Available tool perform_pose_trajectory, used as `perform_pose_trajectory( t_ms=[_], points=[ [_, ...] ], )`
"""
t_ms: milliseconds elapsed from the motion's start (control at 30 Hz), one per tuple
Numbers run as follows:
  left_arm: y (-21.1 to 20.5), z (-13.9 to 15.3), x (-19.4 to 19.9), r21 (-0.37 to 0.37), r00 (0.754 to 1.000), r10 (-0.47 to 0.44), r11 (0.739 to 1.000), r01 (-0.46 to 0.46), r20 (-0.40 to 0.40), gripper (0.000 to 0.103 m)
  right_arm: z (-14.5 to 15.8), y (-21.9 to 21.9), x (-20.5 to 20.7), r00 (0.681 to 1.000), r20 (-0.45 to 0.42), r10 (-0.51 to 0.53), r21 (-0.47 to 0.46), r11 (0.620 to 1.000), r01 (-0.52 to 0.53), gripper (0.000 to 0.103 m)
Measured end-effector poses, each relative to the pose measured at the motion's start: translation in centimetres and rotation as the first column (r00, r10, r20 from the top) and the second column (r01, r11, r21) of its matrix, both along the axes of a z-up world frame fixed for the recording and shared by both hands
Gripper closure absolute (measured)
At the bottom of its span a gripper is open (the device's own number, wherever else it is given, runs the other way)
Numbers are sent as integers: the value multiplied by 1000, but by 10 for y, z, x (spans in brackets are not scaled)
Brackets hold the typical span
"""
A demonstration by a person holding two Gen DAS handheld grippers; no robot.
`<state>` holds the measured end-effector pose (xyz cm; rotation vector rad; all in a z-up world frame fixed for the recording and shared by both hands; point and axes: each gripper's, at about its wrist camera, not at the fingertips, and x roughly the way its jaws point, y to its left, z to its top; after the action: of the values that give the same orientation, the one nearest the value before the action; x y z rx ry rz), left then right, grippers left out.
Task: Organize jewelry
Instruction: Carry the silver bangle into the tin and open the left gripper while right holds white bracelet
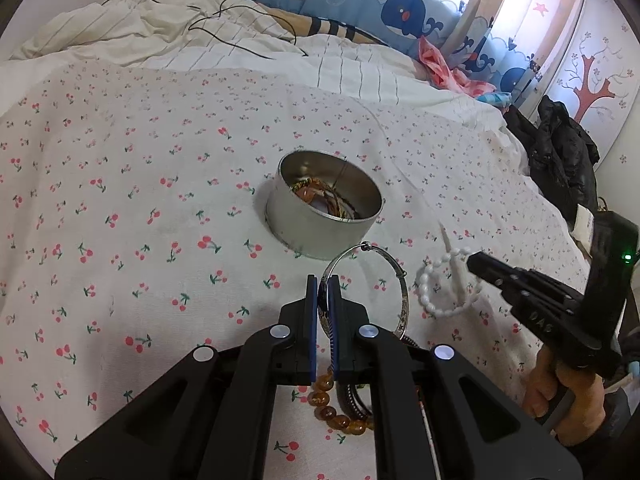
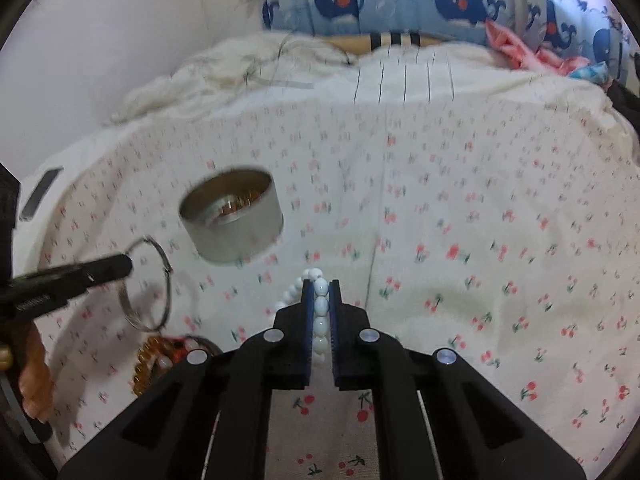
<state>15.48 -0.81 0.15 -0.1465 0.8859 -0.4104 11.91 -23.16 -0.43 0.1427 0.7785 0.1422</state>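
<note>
While the round tin [image 1: 324,208] sits open on the cherry-print bed [image 1: 120,200], in the middle of the left view, you hold one thing in each gripper. Your left gripper [image 1: 323,312] is pinched tight on the silver bangle [image 1: 394,280], which stands up out of the jaws just below the tin. Your right gripper [image 2: 321,312] is squeezed on the white bead bracelet [image 2: 320,304], and the beads run in a line between its pads.

I think you are at the step of carrying these two pieces to the tin, which already has some jewelry in it. More pieces wait low in the left view, under the left gripper: an amber bead bracelet [image 1: 340,420] and a dark bangle beside it.

Next, you need to bring one gripper over the tin's open top and let go there. Go one at a time, so the two grippers don't bump.
</note>
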Motion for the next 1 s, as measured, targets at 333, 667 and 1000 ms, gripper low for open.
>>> perform_pose_trajectory(
  t_ms=[333, 667, 1000],
  points=[
    [0, 13, 23, -37, 1000, 11, 999, -10, 20, 98, 14, 5, -1, 999, 44, 20, 28, 999, -21, 95],
    [-10, 25, 68, -28, 999, 27, 999, -25, 46, 98, 20, 6, -4, 997, 74, 22, 47, 999, -25, 95],
    [-19, 11, 99, 22, 999, 39, 999, -39, 13, 96, 20, 9, -6, 997, 72, 37, 57, 998, -41, 95]
  ],
)
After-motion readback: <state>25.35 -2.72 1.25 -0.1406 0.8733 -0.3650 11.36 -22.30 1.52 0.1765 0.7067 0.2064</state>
